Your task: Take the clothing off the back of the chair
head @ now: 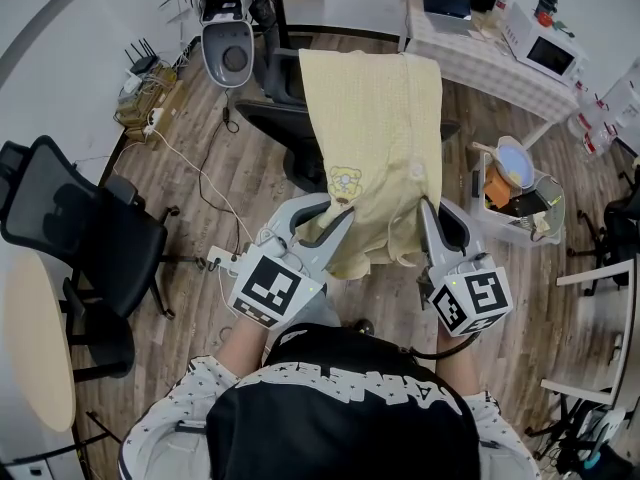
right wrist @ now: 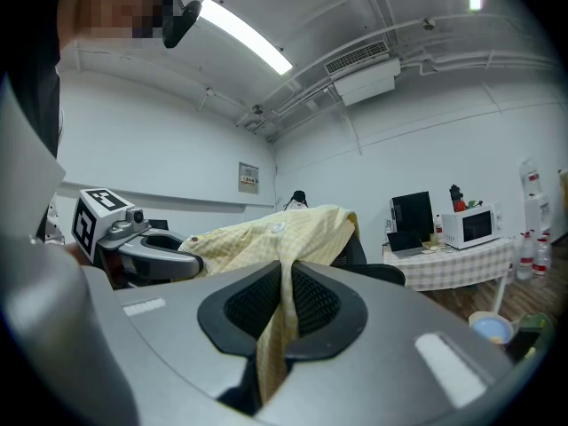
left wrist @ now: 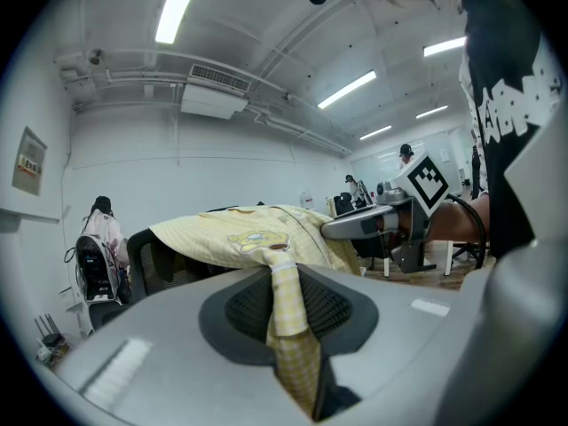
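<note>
Pads (left wrist: 244,309) clamping yellow garment (left wrist: 257,236) show only in gripper views.

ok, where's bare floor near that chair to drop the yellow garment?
Bare wood floor left of the black chair draped with the yellow checked garment, crossed only by a white cable. A second patch lies between the clear plastic bin and the person. Crowded: bin and checked-cloth table on the right.

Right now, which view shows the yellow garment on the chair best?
Head view: the whole yellow garment draped over the chair back. Each gripper view shows only cloth pinched in its jaws and the garment edge-on.
</note>
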`<move>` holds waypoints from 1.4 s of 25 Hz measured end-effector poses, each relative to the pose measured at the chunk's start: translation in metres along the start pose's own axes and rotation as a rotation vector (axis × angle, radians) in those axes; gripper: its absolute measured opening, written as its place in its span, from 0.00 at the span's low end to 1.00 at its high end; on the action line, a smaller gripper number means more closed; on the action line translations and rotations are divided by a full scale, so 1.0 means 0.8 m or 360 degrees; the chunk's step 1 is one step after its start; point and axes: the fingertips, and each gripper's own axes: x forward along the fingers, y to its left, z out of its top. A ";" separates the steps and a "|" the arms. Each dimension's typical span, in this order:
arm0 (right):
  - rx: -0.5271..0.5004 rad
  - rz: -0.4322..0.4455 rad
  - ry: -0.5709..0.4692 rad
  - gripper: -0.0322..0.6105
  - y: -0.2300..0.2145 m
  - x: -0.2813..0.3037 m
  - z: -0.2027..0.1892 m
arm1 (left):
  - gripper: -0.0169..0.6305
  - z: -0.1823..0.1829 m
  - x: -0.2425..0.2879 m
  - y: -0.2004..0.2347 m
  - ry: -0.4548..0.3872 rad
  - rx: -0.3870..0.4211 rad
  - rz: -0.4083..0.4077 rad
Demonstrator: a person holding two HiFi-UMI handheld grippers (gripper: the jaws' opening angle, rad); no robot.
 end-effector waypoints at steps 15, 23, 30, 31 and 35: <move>-0.0011 0.0024 0.0011 0.11 0.002 -0.013 0.000 | 0.13 0.002 -0.004 -0.014 0.0004 -0.0001 0.0012; -0.0015 0.0034 0.0015 0.11 0.002 -0.019 0.002 | 0.13 0.004 -0.004 -0.020 0.0006 0.0000 0.0009; -0.0008 0.0027 -0.0001 0.11 -0.004 -0.029 0.001 | 0.13 0.005 -0.002 -0.032 0.0005 -0.0001 0.0010; -0.0008 0.0027 -0.0001 0.11 -0.004 -0.030 0.001 | 0.13 0.006 -0.002 -0.033 0.0004 0.0000 0.0010; -0.0006 0.0031 -0.0001 0.11 -0.004 -0.033 0.000 | 0.13 0.007 -0.003 -0.036 0.0002 0.0006 0.0012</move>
